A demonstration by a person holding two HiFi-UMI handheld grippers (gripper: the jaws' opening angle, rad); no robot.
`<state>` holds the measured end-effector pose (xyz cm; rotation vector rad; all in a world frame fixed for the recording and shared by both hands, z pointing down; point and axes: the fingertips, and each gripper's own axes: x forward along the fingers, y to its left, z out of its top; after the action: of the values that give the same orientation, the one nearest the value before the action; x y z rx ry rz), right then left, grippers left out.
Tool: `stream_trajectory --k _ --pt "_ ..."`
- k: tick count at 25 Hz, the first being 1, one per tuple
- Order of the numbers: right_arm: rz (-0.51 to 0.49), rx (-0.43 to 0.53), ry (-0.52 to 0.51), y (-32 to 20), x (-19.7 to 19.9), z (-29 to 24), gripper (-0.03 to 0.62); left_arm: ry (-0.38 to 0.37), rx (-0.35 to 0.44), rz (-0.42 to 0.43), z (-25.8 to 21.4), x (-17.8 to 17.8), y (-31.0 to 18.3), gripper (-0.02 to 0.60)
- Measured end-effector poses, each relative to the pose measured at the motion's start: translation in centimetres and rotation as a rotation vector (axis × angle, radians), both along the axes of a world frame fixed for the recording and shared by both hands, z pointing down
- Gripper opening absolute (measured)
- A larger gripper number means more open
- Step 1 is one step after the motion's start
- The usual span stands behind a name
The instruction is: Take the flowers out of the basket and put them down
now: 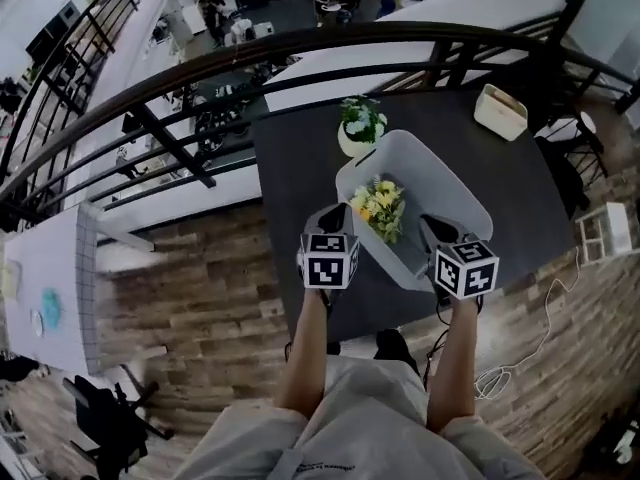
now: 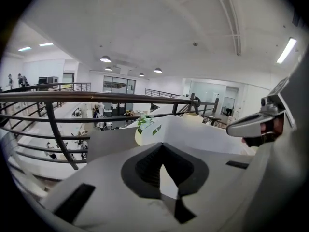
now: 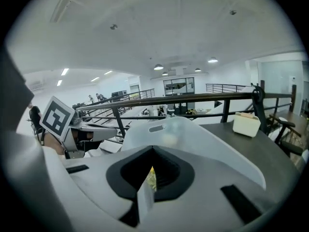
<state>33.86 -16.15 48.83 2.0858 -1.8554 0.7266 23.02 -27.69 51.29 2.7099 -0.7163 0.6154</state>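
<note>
- Head view: I see the white plastic basket (image 1: 440, 183) on the dark table (image 1: 300, 158), w/ the yellow-white flower bunch (image 1: 378, 208) inside it. L gripper (image 1: 330, 216) is at its left rim, R gripper (image 1: 437, 230) at its right rim.
- Left gripper view: L gripper (image 2: 166, 178) is clenched on the thin basket (image 2: 193, 132) wall.
- Right gripper view: R gripper (image 3: 147, 187) is clamped on the basket (image 3: 193, 139) wall; flowers (image 3: 151, 178) peek just behind it.

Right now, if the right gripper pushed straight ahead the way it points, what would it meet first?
The right gripper is shut on the basket wall. Just past it, the yellow flowers show between the jaws, so probably those, though depth is unclear.
</note>
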Motion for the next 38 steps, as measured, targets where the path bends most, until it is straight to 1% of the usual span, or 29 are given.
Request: stream_trajectory --k 3,8,11,14,19,24,28,31,33,35,37,38 --pt "-0.076 0.003 -0.001 -2.6 1.1 0.2 0.017 -0.019 0.015 -0.057 -0.1 0.0 -1.0 0.014" --pt "-0.199 -0.057 -0.003 -5.7 2.3 4.4 0.017 -0.038 0.021 -0.194 0.1 -0.6 -2.7 0.014" --pt "-0.272 -0.111 -0.007 -6.6 2.5 6.8 0.017 -0.049 0.014 -0.254 0.7 -0.9 -3.4 0.014" --pt "-0.334 -0.16 -0.014 -7.0 2.8 9.0 0.017 -0.043 -0.001 -0.319 1.4 -1.2 -3.9 0.014" --pt "-0.407 -0.214 -0.034 -8.4 3.4 12.1 0.028 -0.053 -0.002 -0.406 1.9 -2.6 -4.9 0.014" --pt "-0.493 -0.29 0.018 -8.7 3.1 15.2 0.031 -0.037 -0.013 -0.496 2.7 -4.6 -5.1 0.014" --pt "-0.565 -0.312 0.075 -10.4 2.6 17.4 0.034 -0.015 -0.011 -0.578 3.2 -6.1 -6.0 0.014" --pt "-0.626 -0.364 0.097 -9.4 1.8 18.1 0.074 -0.005 -0.024 -0.624 3.0 -7.3 -5.5 0.014" --pt "-0.639 -0.408 0.092 -8.5 2.2 18.9 0.121 0.0 -0.041 -0.634 3.4 -7.1 -5.2 0.014" --pt "-0.649 -0.449 0.092 -8.0 2.6 20.0 0.186 0.004 -0.05 -0.641 3.8 -6.8 -5.2 0.014" --pt "-0.663 -0.492 0.1 -7.6 2.8 21.4 0.215 0.004 -0.053 -0.656 4.2 -6.8 -5.3 0.014" --pt "-0.665 -0.515 0.104 -7.4 2.8 22.4 0.218 0.005 -0.054 -0.667 4.3 -7.0 -5.3 0.014"
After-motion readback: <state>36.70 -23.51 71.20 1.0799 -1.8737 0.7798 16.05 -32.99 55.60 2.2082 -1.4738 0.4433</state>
